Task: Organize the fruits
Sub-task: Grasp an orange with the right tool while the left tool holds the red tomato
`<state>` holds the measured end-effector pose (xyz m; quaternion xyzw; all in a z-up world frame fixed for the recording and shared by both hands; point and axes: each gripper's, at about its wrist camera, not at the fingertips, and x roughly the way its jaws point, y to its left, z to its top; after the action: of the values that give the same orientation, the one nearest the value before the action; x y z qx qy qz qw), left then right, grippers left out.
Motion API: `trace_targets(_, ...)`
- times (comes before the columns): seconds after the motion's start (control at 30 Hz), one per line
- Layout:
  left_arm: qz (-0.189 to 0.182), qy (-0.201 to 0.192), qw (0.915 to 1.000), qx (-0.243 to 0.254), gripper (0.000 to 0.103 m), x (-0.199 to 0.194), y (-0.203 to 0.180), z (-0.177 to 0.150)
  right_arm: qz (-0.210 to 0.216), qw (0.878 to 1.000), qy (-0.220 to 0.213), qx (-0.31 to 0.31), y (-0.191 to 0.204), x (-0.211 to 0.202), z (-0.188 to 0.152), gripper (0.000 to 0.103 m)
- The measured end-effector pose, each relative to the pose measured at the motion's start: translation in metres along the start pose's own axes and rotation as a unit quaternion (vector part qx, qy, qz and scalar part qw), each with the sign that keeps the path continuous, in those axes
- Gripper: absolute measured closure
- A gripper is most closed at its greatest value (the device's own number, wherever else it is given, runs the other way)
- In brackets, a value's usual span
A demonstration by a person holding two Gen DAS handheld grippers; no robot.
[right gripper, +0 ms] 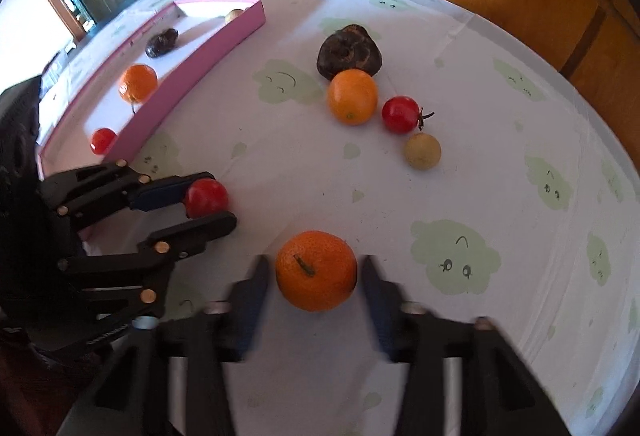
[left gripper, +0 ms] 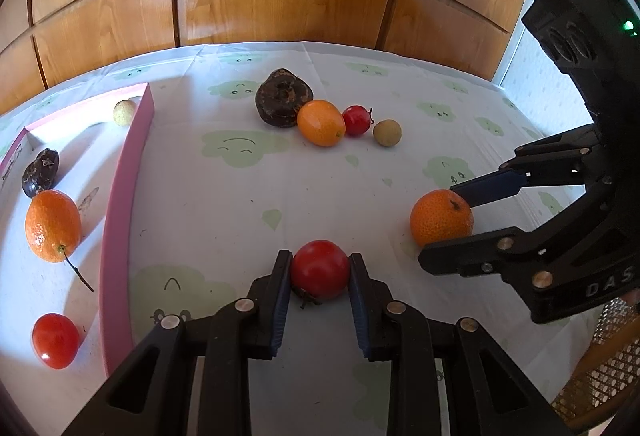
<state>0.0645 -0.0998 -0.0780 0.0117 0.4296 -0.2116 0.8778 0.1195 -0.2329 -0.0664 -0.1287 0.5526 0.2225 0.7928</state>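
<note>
The table, covered in a white cloth printed with pale green cloud faces, is carrying everything. A shallow pink-walled tray is sitting at its left side, holding a small tan round fruit, a dark wrinkled fruit, an orange citrus with a thin stem and a glossy red tomato. The left gripper is clamping a round red tomato between its blue pads, with the fruit resting on the cloth just right of the tray wall. The right gripper is straddling an orange mandarin, which is sitting on the cloth; in its own view small gaps are showing on both sides, so the pads are not pressing it. Farther back, a large dark wrinkled fruit, a smooth orange citrus, a small red tomato with a stalk and a pale tan ball-shaped fruit are lying in a loose row, the first three touching or nearly so.
</note>
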Motion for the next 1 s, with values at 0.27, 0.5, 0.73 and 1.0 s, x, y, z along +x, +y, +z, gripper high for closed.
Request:
trace_targets(0.27, 0.001, 0.0, 1.0, 0.002, 0.074, 0.0, 0.0, 0.0, -0.016, 1.0, 0.014, 0.019, -0.003, 0.013, 0.004, 0.063)
trace_targets(0.5, 0.004, 0.004, 1.0, 0.007, 0.074, 0.001, -0.001, 0.002, -0.014, 0.999, 0.012, 0.027, -0.004, 0.015, 0.006, 0.063)
trace_targets(0.73, -0.002, 0.019, 0.9998, -0.001, 0.076, -0.001, -0.001, 0.011, -0.013, 1.0, 0.008, 0.027, -0.01, 0.012, 0.005, 0.063)
trace_targets(1.0, -0.022, -0.026, 0.9993, -0.015, 0.076, -0.048, 0.012, 0.027, -0.023, 1.0, 0.005, 0.019, -0.007, 0.007, -0.001, 0.063)
